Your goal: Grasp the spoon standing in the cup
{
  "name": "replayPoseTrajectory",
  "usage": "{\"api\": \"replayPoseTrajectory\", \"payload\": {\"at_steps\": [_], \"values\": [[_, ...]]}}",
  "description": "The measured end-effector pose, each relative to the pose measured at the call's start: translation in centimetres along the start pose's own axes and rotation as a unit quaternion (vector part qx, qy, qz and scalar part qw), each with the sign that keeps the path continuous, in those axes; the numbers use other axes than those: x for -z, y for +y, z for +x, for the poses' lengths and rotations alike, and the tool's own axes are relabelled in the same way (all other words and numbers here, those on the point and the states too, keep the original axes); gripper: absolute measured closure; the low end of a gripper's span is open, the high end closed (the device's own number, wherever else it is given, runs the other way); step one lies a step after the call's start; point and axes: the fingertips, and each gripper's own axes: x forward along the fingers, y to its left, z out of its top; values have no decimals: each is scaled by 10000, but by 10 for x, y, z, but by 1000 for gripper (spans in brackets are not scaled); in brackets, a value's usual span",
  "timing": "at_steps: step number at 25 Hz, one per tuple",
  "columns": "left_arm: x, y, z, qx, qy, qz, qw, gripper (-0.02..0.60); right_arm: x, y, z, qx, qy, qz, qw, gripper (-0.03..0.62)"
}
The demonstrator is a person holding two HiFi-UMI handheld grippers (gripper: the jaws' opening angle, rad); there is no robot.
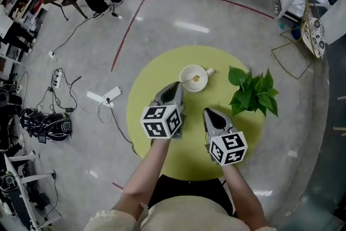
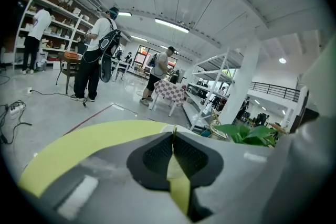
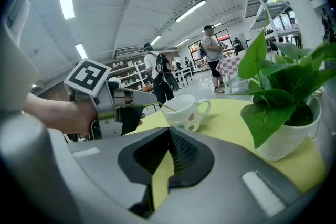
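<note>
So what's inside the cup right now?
A gold spoon leans in the white cup, handle slanting over the rim to the left tool, whose jaws are closed on it. The cup looks otherwise empty; the bottom under the spoon's bowl is covered.

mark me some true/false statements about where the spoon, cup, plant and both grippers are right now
1. The spoon stands in a white cup on the yellow-green table. True.
2. In the head view, the plant sits left of the cup. False: it is to the cup's right.
3. The left gripper has its fingers shut on the spoon's handle. True.
4. The right gripper holds the cup's handle. False: it is shut on nothing, short of the cup.
5. The cup lies tipped over. False: it stands upright.
</note>
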Motion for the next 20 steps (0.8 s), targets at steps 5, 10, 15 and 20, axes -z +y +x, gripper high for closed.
{"api": "replayPoseTrajectory", "payload": {"at_steps": [5, 10, 15, 20], "values": [[-11, -4, -14, 59, -178, -164, 9997, 575, -1, 6, -5, -13, -25, -103, 9999, 592], [-16, -6, -30, 91, -330, -235, 9991, 575, -5, 5, -12, 26, -100, -216, 9997, 592], [-18, -10, -49, 209, -467, -313, 9982, 575, -10, 6, -20, 102, -193, -293, 9993, 592], [-19, -16, -69, 348, -557, -316, 9973, 575, -12, 10, -30, 213, -266, -319, 9989, 591]]}}
